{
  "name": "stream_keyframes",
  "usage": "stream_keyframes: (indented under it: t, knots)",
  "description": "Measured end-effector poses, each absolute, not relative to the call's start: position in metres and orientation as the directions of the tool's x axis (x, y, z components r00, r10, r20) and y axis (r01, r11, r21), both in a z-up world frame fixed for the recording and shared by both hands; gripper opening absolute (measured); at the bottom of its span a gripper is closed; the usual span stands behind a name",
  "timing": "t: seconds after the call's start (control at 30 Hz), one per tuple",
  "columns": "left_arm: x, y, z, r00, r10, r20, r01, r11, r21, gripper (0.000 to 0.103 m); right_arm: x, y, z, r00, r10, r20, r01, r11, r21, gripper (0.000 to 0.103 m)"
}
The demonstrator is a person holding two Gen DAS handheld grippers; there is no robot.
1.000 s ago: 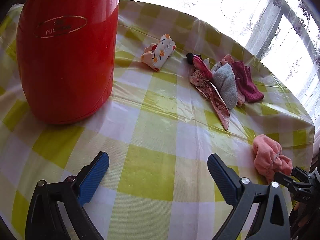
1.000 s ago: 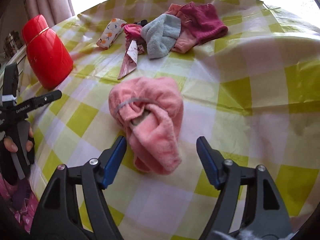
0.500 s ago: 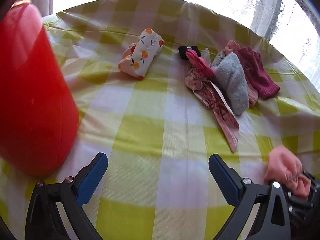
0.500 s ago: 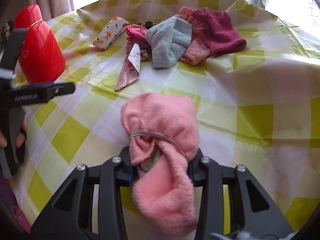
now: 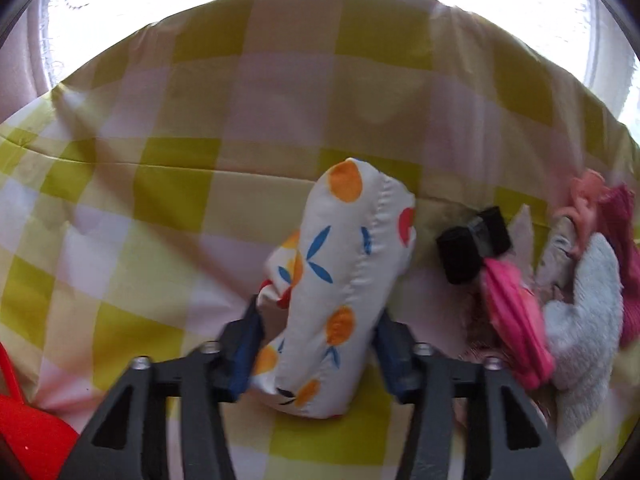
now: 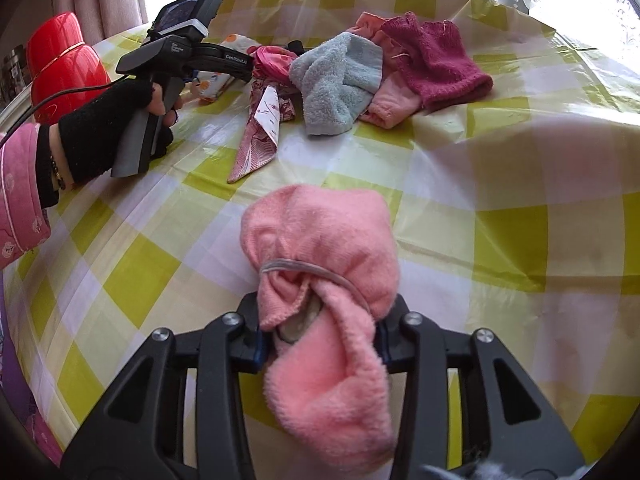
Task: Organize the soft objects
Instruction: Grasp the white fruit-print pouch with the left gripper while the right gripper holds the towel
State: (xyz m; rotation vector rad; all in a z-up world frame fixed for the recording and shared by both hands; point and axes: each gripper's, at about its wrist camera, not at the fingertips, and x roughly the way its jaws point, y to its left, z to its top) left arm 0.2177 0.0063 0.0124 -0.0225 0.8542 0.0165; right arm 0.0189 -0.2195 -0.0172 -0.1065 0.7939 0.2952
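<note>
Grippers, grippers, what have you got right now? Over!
Left gripper jaws just closing, now shut on the fruit-print pouch. Right gripper clamped on the pink fluffy bundle. Sock pile close beside the pouch, nothing blocking. Over.

Tablecloth (image 6: 512, 240) glossy, checked yellow-green, white and pale pink; white stuffed fabric roll (image 5: 340, 292) printed with orange and red dots and blue leaf marks, sitting between blue pads (image 5: 244, 344) on black finger frames. Fluffy salmon-pink sock bundle (image 6: 324, 280) banded with a grey elastic; pile behind it holds a pale blue-grey terry sock (image 6: 340, 80), a magenta knit sock (image 6: 436, 60), a peach-pink sock (image 6: 392, 108), a hot-pink piece (image 6: 272, 60) and a dusty-rose patterned cloth (image 6: 260, 140) showing a white underside. Thermos (image 6: 64, 68) glossy red with a gold band; glove (image 6: 104, 128) black, sleeve (image 6: 20, 208) pink with small pale flowers.
</note>
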Motion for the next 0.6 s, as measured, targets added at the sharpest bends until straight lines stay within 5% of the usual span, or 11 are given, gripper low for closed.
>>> stream_keyframes:
  t: [0.3, 0.4, 0.5, 0.6]
  knots:
    - [0.012, -0.009, 0.012, 0.488, -0.178, -0.854, 0.126, 0.983, -0.133, 0.035, 0.019, -0.219, -0.018, 0.663, 0.225, -0.714, -0.298, 0.954, 0.024, 0.044]
    - [-0.009, -0.006, 0.009, 0.524, -0.189, -0.831, 0.142, 0.981, -0.134, 0.048, 0.019, -0.218, -0.018, 0.664, 0.222, -0.714, -0.297, 0.955, 0.022, 0.045]
    - [-0.003, -0.007, 0.006, 0.574, -0.153, -0.805, 0.13, 0.987, -0.094, 0.075, 0.019, -0.218, -0.018, 0.664, 0.222, -0.714, -0.297, 0.955, 0.02, 0.045]
    - [0.003, -0.014, 0.004, 0.619, -0.114, -0.777, 0.143, 0.989, -0.032, 0.08, 0.019, -0.218, -0.018, 0.665, 0.22, -0.714, -0.297, 0.955, 0.018, 0.045]
